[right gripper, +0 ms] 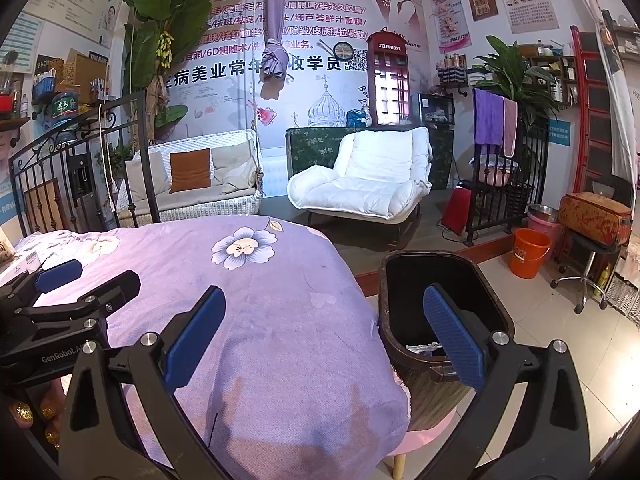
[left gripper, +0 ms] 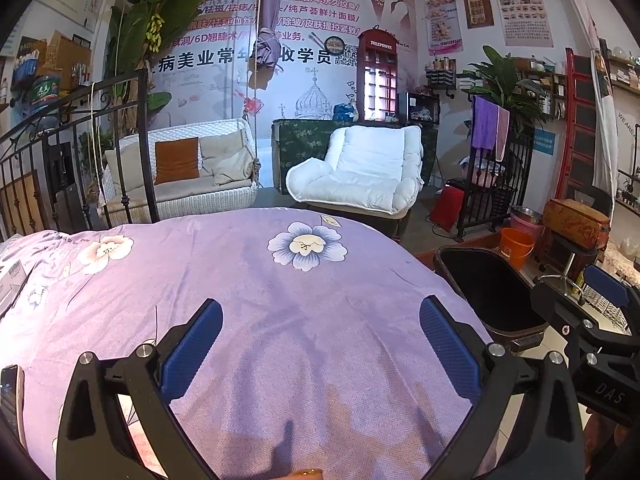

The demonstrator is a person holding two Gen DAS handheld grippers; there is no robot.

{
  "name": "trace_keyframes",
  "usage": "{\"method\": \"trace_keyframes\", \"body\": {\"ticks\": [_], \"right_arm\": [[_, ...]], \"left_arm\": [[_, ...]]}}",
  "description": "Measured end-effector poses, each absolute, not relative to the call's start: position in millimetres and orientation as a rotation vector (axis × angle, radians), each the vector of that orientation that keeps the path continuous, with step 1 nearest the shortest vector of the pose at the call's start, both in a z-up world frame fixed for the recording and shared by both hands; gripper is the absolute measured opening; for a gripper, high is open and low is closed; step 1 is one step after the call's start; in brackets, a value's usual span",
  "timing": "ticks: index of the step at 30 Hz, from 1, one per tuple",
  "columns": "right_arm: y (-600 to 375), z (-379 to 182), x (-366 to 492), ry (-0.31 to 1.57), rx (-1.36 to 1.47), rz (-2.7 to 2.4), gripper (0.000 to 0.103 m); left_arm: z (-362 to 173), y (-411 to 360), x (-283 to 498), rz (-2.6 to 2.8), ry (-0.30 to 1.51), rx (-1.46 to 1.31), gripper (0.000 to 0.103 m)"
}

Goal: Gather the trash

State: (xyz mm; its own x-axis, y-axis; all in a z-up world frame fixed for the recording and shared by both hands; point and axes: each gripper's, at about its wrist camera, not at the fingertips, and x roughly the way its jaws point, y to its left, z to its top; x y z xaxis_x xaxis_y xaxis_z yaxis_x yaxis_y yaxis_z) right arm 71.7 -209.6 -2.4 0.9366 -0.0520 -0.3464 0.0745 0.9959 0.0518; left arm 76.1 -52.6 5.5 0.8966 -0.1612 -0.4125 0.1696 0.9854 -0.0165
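While both tools hang over the bed, neither one carries anything; left gripper (left gripper: 320,344) spread wide, blue pads (left gripper: 192,350) well apart, only purple cloth between them; right gripper (right gripper: 322,336) likewise spread, nothing pinched. Purple floral bedspread (left gripper: 280,300) fills the lower field of the left view, one large pale-blue flower (left gripper: 307,245) printed near its far edge; no loose litter seen on the cloth within either view. Dark trash bin (right gripper: 404,344) stands on the tiled floor just beside the bed's right edge, black liner inside; a bit of crumpled white trash (right gripper: 424,347) lies at its bottom, partly hidden behind the right gripper's right-hand pad (right gripper: 454,336). Right gripper straddles the bed edge, one finger over cloth, the other over the bin mouth. Left gripper shows at the left margin of the right view (right gripper: 60,276). Beyond: white armchair (right gripper: 368,176); wicker swing seat (right gripper: 192,176) with an orange cushion; orange bucket (right gripper: 530,252) on the floor; black iron bed rail (left gripper: 80,160) at left; phone (left gripper: 10,400) lying at the cloth's lower left edge.
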Motion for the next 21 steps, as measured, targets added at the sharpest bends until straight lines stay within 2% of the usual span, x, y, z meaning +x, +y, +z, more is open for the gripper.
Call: {"method": "trace_keyframes", "body": {"ticks": [21], "right_arm": [[-210.6,-2.1,72.0,0.352,0.065,-0.064,0.098]], "left_arm": [[7.1,-52.7,76.3,-0.175,0.425,0.019,0.098]]}}
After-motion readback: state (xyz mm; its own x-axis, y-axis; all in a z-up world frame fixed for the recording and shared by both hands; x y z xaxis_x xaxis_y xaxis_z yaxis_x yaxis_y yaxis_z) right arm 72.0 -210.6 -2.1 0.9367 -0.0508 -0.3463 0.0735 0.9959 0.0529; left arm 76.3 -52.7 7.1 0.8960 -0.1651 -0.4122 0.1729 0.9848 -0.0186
